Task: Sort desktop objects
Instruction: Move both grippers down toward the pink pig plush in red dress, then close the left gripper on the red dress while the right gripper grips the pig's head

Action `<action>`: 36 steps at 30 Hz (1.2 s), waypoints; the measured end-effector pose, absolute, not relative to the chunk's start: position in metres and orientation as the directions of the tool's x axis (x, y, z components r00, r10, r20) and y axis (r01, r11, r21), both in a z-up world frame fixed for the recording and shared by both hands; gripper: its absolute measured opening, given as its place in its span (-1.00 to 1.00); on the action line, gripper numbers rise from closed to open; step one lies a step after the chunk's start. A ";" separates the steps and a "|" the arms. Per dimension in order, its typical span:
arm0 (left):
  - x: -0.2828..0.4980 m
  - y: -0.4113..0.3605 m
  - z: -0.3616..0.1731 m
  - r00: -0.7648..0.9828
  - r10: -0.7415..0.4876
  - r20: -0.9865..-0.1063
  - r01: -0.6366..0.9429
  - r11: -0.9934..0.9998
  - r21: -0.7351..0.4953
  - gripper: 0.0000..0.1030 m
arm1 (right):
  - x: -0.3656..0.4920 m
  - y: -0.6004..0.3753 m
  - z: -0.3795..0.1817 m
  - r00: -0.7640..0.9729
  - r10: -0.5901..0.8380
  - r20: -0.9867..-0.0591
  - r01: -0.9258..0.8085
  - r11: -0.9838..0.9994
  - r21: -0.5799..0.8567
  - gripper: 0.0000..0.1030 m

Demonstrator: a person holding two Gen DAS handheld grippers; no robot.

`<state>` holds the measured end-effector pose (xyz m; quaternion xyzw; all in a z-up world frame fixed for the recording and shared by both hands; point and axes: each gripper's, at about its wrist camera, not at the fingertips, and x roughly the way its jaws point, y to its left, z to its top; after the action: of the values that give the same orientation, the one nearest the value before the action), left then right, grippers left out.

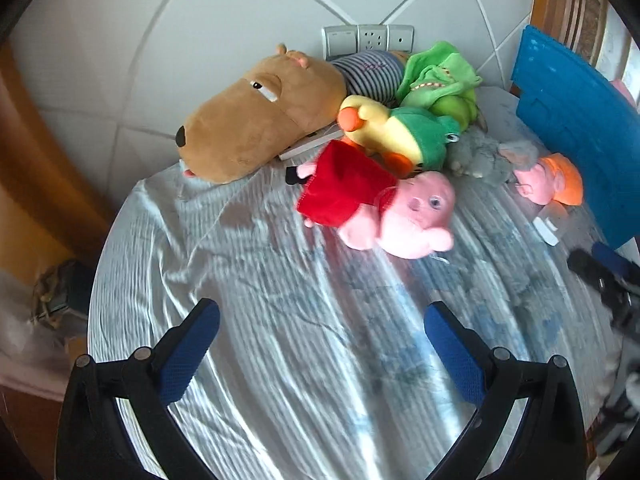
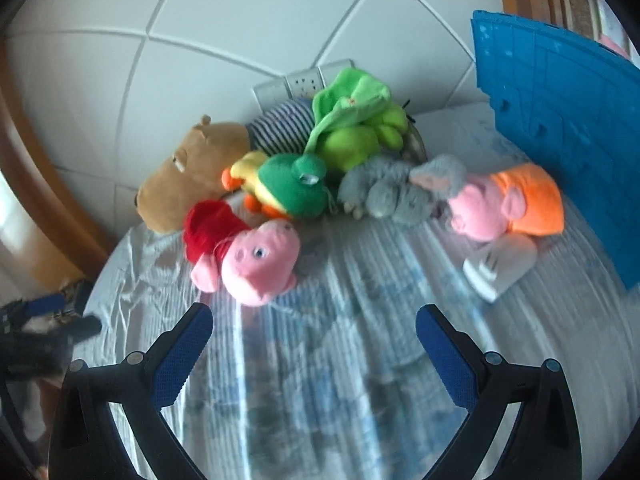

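Note:
Several plush toys lie at the far side of a cloth-covered round table (image 1: 256, 320). A pink pig in a red dress (image 1: 384, 208) (image 2: 244, 256) lies nearest. Behind it are a big brown capybara (image 1: 256, 120) (image 2: 188, 176), a yellow duck in a green frog hood (image 1: 396, 132) (image 2: 288, 188), a green plush (image 1: 440, 80) (image 2: 352, 124), a grey plush (image 1: 480, 156) (image 2: 396, 188) and a pink pig in orange (image 1: 552, 180) (image 2: 508, 204). My left gripper (image 1: 320, 316) and right gripper (image 2: 314, 320) are open and empty, short of the red-dressed pig.
A blue plastic crate (image 1: 576, 108) (image 2: 560, 112) stands at the table's right. A small white object (image 2: 496, 264) lies before the orange pig. Wall sockets (image 1: 368, 38) sit behind the toys. The other gripper shows at the right edge (image 1: 600, 276) and at the left edge (image 2: 52, 320).

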<state>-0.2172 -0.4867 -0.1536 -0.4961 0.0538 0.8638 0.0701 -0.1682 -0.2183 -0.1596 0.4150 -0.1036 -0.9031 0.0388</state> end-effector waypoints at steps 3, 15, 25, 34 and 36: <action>-0.241 -0.493 -0.172 -0.446 0.097 -0.890 -0.232 -0.973 0.010 1.00 | -0.177 -0.235 -0.166 -0.644 -0.127 -0.755 -0.052 -0.977 0.208 0.99; -0.344 -0.485 -0.207 -0.504 0.168 -0.847 -0.333 -0.943 0.012 1.00 | -0.264 -0.257 -0.208 -0.615 -0.148 -0.775 -0.116 -0.954 0.275 0.99; -0.387 -0.463 -0.257 -0.488 0.304 -0.818 -0.400 -0.911 -0.100 1.00 | -0.325 -0.265 -0.257 -0.564 -0.197 -0.802 -0.126 -0.939 0.319 0.99; -0.383 -0.477 -0.250 -0.496 0.360 -0.790 -0.436 -0.890 -0.131 1.00 | -0.328 -0.261 -0.289 -0.553 -0.266 -0.790 -0.113 -0.915 0.387 0.99; -0.381 -0.482 -0.247 -0.493 0.364 -0.790 -0.444 -0.886 -0.132 1.00 | -0.326 -0.260 -0.288 -0.555 -0.260 -0.790 -0.110 -0.919 0.379 0.99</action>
<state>-0.3808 -0.4824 -0.2473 -0.4458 0.0445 0.8629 0.2341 -0.3263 -0.2597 -0.2882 0.4695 -0.1969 -0.8596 0.0437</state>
